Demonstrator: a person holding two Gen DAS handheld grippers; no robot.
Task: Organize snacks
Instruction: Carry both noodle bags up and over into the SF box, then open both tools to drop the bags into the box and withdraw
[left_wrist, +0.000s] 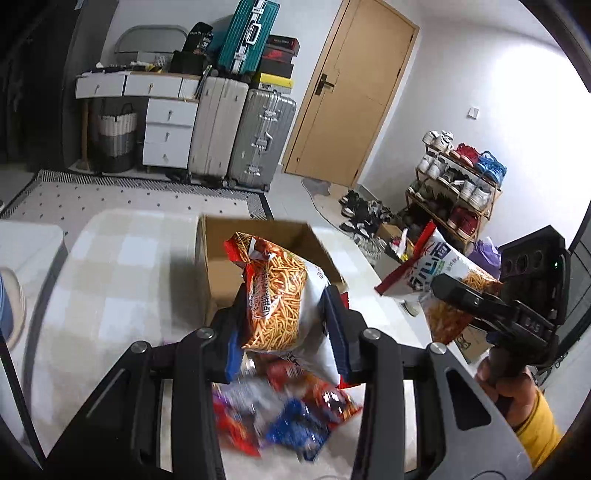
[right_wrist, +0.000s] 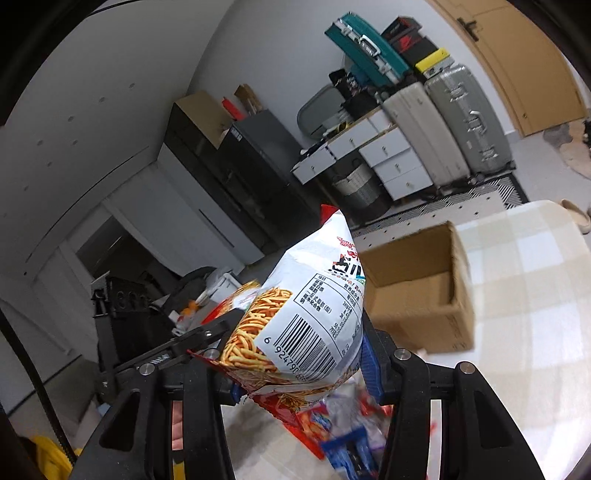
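Left gripper (left_wrist: 286, 332) pinches a noodle-snack bag (left_wrist: 277, 295), right gripper (right_wrist: 295, 365) pinches another bag (right_wrist: 306, 310) — cardboard box (left_wrist: 221, 266) behind on surface (left_wrist: 122, 280).

Surface (left_wrist: 122, 280) wearing a pale beige-and-white checked cover, bearing an open cardboard box (left_wrist: 221, 273) toward the far side and a blurred heap of red and blue snack packets (left_wrist: 291, 417) nearer.

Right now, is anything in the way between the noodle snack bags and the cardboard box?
No, nothing visible blocks them. The left claw holds one snack bag up near the open cardboard box; the right claw holds another bag.
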